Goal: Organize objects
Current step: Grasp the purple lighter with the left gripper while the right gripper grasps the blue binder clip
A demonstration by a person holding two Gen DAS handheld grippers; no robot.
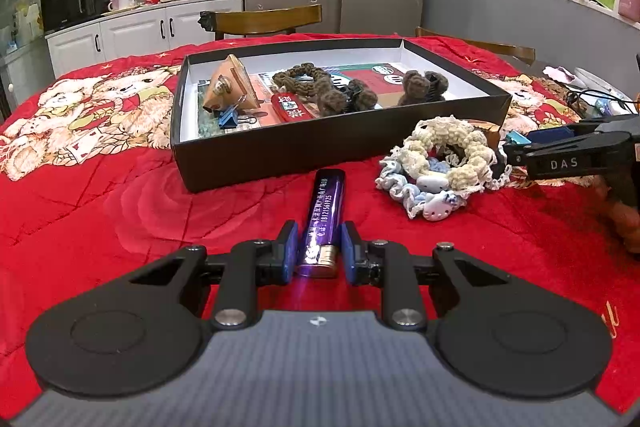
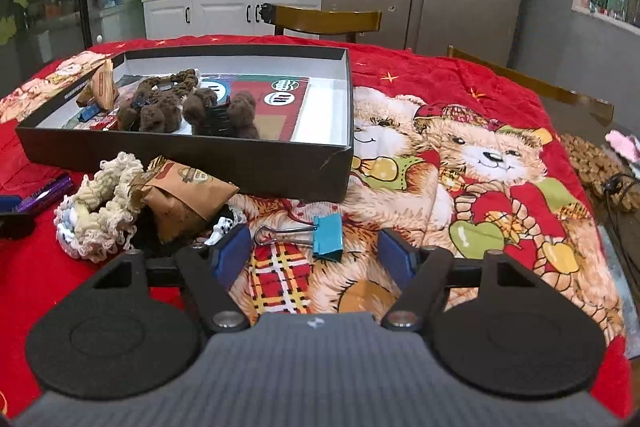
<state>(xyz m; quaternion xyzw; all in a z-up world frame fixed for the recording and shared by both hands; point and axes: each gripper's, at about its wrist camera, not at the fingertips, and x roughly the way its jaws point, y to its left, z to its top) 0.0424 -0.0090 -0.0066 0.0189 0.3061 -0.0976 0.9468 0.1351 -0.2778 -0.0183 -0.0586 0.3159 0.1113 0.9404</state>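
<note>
Left hand-held gripper (image 1: 319, 247) sits low over the red bear-print cloth (image 1: 100, 211) that covers the tabletop, its two blue pads straddling the metal end of a purple lighter (image 1: 325, 209). Small gaps show between the pads and the lighter's sides, so the jaws are parted around it and not clamped. The lighter lies flat on the cloth, its far end pointing at the near wall of a shallow black box (image 1: 280, 151). Inside the box lie a brown knitted scrunchie (image 1: 304, 77), two brown knitted hair clips (image 1: 384, 93), a brown paper packet (image 1: 230, 89), a blue binder clip (image 1: 230, 117) and a red lighter (image 1: 291, 107). Just right of the purple lighter, a heap of cream and pale-blue scrunchies (image 1: 440, 163) rests on the cloth in front of the box. From the right edge the right hand-held gripper (image 1: 516, 147) reaches in beside that heap.

In the right wrist view, the right hand-held gripper (image 2: 316, 247) hangs with its jaws wide apart, holding nothing. A teal binder clip (image 2: 328, 237) with wire handles lies on the cloth between the blue pads, touching neither. To the left, a brown paper packet (image 2: 188, 195) leans on the cream scrunchies (image 2: 108, 203), close to the box's (image 2: 200, 163) front wall. The purple lighter (image 2: 48, 197) shows at the far left edge.
</note>
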